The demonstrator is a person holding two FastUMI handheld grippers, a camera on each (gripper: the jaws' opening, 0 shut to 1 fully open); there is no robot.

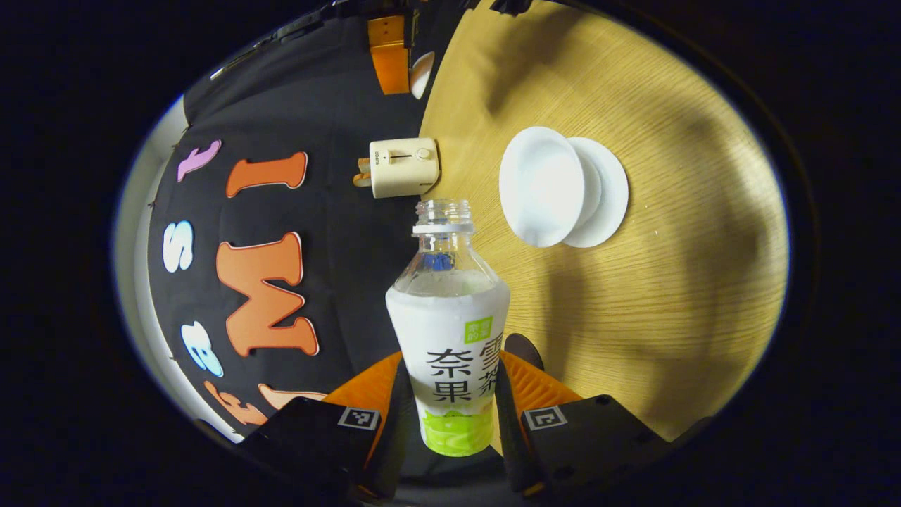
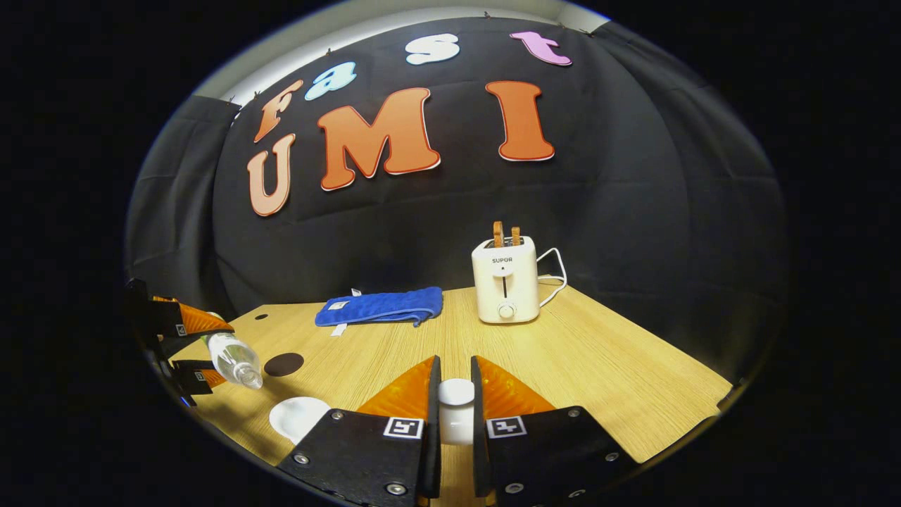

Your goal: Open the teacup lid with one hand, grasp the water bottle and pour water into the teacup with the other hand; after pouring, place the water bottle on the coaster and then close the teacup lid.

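In the left gripper view my left gripper (image 1: 450,366) is shut on a water bottle (image 1: 450,331) with a white and green label and no cap. The bottle is tipped over, its mouth pointing toward the open white teacup (image 1: 540,186) on its saucer (image 1: 611,197). The right gripper view shows the same left gripper (image 2: 184,345) holding the bottle (image 2: 236,360) slanted above the teacup (image 2: 299,417). My right gripper (image 2: 456,377) is shut on the white teacup lid (image 2: 456,396), held off to the cup's right. A dark round coaster (image 2: 284,364) lies behind the cup.
A cream toaster (image 2: 505,282) with two slices in it stands at the back of the wooden table (image 2: 598,366), its cord trailing right. A folded blue cloth (image 2: 380,308) lies at the back middle. The table's right edge runs near the wall.
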